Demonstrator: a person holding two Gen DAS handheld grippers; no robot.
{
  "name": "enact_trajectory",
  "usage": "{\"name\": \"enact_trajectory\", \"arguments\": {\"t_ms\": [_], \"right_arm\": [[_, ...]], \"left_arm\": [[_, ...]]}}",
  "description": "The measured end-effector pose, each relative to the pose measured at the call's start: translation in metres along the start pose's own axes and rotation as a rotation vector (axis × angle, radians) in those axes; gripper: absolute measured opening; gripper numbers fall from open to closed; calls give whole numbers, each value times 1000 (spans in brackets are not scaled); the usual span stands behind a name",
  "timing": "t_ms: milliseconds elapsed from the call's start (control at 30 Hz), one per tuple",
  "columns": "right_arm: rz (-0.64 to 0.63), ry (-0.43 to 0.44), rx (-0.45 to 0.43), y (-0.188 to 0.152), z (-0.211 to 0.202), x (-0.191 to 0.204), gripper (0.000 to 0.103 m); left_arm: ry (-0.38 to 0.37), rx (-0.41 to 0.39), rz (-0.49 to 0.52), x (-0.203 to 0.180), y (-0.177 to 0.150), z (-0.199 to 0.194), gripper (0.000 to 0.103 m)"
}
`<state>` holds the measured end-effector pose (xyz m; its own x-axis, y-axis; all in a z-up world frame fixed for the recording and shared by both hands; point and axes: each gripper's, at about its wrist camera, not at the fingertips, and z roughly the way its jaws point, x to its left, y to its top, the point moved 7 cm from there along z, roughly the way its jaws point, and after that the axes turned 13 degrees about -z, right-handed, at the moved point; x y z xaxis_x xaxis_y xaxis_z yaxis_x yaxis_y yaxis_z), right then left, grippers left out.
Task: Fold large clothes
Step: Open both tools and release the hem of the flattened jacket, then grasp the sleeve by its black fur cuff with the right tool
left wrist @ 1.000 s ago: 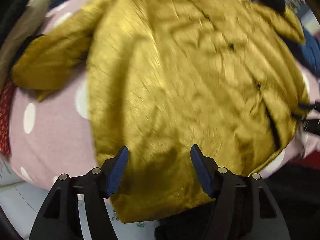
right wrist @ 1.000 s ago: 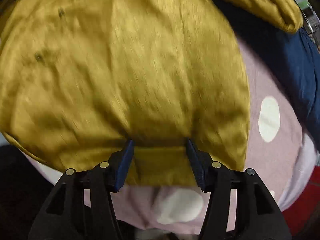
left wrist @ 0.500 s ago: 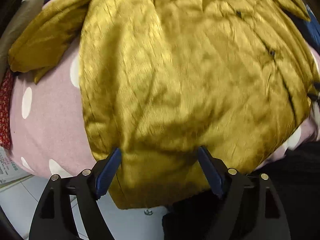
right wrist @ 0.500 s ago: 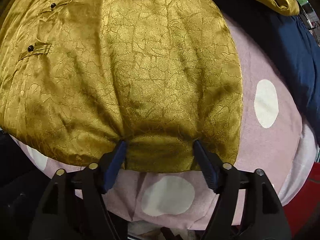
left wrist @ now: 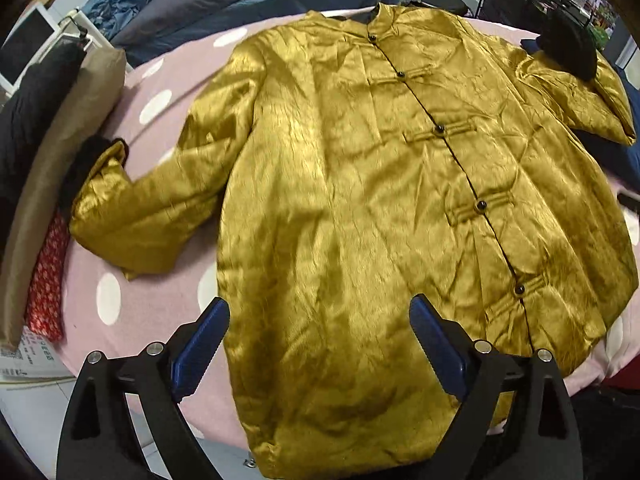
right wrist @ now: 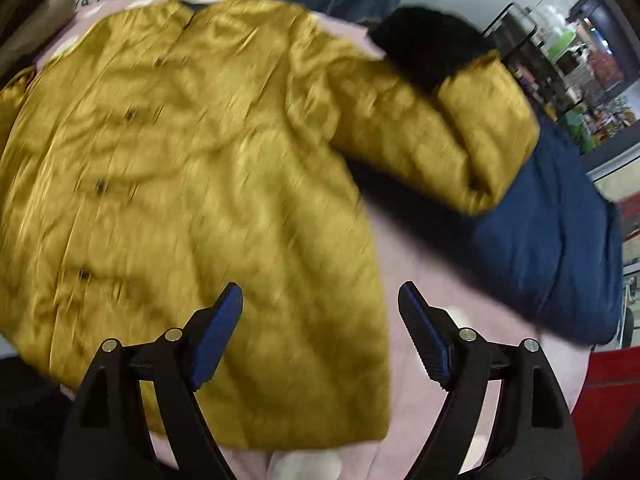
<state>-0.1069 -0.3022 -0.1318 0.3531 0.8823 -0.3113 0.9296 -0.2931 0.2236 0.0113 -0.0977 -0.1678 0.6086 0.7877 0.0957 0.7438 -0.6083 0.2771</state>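
While both hover spread, left gripper (left wrist: 320, 336) and right gripper (right wrist: 320, 312) overlook jacket (left wrist: 360, 200).

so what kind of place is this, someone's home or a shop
Hard to say; it looks like a cluttered workroom or stockroom. The gold jacket lies on a pink polka-dot cloth, other garments are heaped behind it, and a black wire rack of packaged goods stands behind.

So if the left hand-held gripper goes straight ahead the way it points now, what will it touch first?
Most likely the gold jacket: its lower front lies directly between and ahead of the open left hand-held gripper. The height above the cloth is hard to judge from this view.
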Motion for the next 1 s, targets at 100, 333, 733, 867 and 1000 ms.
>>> {"name": "enact_trajectory", "arguments": {"t_ms": [100,333,733,867,1000], "right_arm": [[6,-66,-39,27,7,-20,80],[-44,-254,-54,88,35,-68,80],[80,-281,-31,94,74,-121,18],[182,-193,-133,103,48,-131,12],[203,-110,-229,125,22,-122,12]], "left_arm": [[53,-21,21,9,8,-6,89],[120,14,-29,32,-1,-3,91],[130,57,-93,43,-14,1,91],[125,49,-92,36,-12,1,91],[102,23,-94,26,-3,-3,91]]}}
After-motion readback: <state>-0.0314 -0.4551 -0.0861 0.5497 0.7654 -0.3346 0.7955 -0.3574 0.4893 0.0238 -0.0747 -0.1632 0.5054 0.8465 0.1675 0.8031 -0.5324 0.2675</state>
